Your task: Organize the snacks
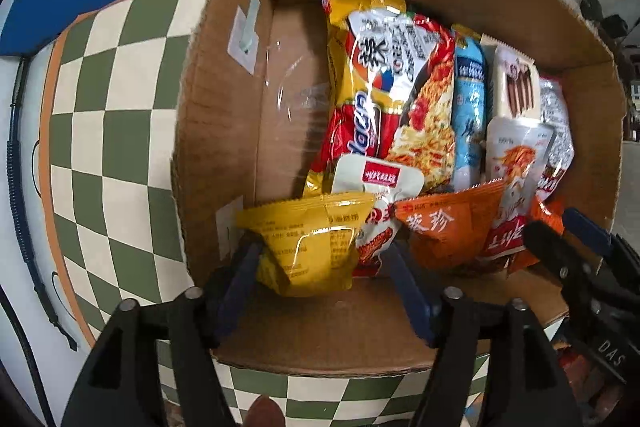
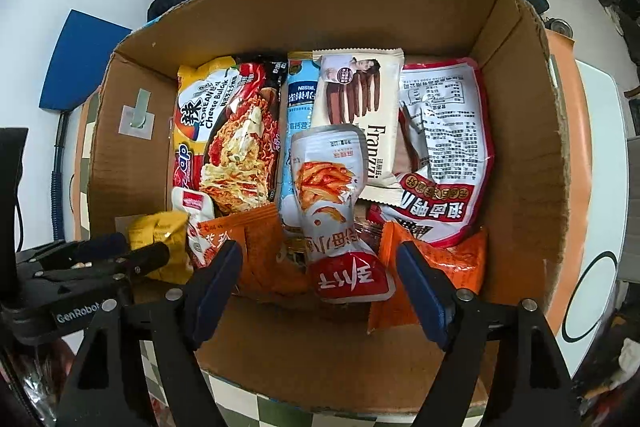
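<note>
Inside the cardboard box point(image 2: 520, 155), both released grippers (left point(image 1: 320, 259), right point(image 2: 320, 267)) straddle glossy, crinkled snack packets point(image 2: 336, 195).

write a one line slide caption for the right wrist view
Open right gripper over a cardboard box packed with snack packets, orange packet below.

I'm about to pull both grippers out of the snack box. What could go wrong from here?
The yellow packet sits between the left gripper's open fingers and could snag as it lifts. The right gripper straddles the red-and-white pouch, which lies loosely atop the orange packets and may slide. Both grippers are close together and could bump.
</note>
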